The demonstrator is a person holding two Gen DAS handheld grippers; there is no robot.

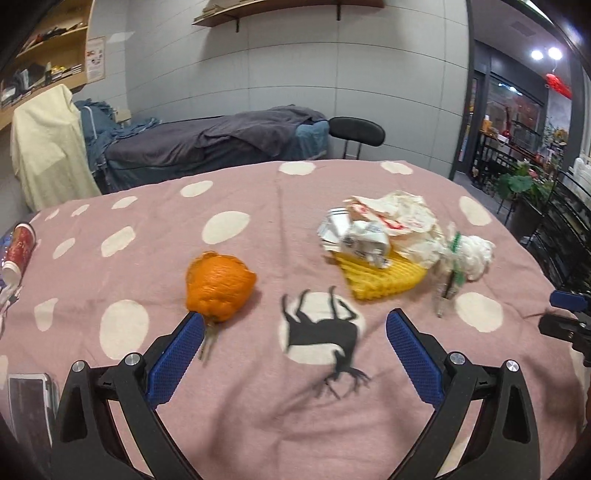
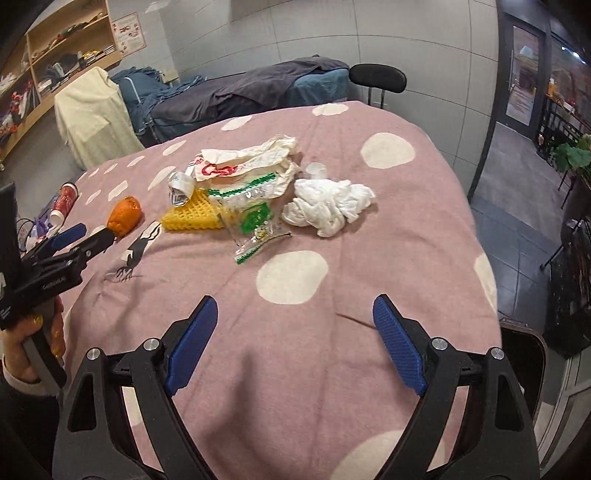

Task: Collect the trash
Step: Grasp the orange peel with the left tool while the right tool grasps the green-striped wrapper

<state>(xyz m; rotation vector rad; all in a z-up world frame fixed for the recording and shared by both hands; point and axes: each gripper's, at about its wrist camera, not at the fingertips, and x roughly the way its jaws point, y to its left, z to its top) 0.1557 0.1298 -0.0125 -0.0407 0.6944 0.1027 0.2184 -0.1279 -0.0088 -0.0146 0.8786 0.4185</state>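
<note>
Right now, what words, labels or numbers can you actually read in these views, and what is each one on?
None reads clearly.
Paper wrapper: red print, too blurred.
Crumpled carton: dark print, too small.
Clear plastic bag: green markings, illegible.
Red can: pattern only.
Wall poster: too small.

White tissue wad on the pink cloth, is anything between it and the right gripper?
Nothing visible. The right gripper is open and empty, and only bare pink cloth lies between it and the tissue wad. The clear plastic wrapper sits just left of that line, beside the wad.
</note>
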